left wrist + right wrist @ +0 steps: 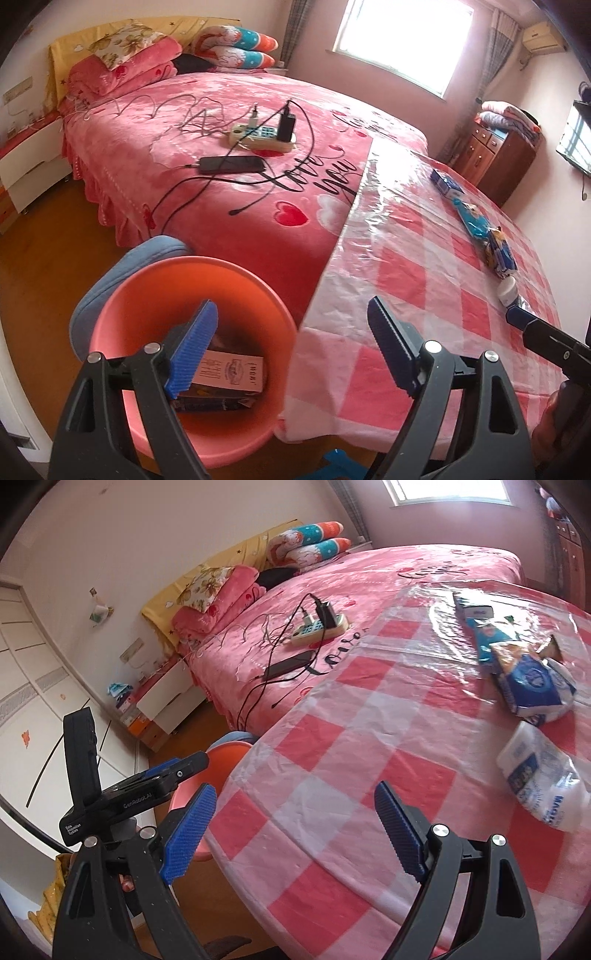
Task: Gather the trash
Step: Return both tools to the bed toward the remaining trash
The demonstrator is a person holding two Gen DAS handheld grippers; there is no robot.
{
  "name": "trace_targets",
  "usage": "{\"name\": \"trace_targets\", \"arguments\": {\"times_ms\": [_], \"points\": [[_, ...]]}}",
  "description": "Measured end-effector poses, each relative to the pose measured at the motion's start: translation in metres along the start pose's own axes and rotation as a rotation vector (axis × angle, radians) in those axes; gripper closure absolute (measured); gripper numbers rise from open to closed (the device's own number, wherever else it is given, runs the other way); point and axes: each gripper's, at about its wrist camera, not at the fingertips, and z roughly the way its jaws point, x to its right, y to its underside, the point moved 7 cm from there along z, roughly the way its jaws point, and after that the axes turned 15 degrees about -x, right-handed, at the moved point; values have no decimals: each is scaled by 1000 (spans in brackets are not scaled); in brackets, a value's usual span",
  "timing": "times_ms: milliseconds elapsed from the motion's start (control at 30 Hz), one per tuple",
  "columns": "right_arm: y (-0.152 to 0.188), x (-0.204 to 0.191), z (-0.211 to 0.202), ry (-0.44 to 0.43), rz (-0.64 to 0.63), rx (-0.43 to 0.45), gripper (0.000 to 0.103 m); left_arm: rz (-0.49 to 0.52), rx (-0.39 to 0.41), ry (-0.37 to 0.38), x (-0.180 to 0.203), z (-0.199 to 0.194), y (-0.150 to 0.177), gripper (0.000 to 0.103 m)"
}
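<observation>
A pink bin (122,295) stands on the floor beside the table and holds a flat printed box (229,373). My left gripper (291,347) is open and empty, its left finger over the bin. Trash lies in a row on the checked table: a blue-white box (445,183), a blue wrapper (472,218), a blue-yellow packet (500,251) and a crumpled white wrapper (506,290). In the right wrist view they show as box (474,609), wrapper (487,638), packet (532,685) and white wrapper (543,779). My right gripper (295,827) is open, empty, over the table's near edge.
The table (332,746) has a pink-white checked cloth under clear plastic. Behind it a pink bed (184,147) carries a power strip (262,136), a phone (232,164) and cables. A blue cushioned stool (110,280) stands behind the bin. A wooden cabinet (498,155) stands at the far right.
</observation>
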Motion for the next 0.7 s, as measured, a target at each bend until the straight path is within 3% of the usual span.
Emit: {"name": "trace_targets", "arguments": {"times_ms": [700], "points": [[19,82,-38,9,160,54,16,109,-61,45,76,15,-10,19]]}}
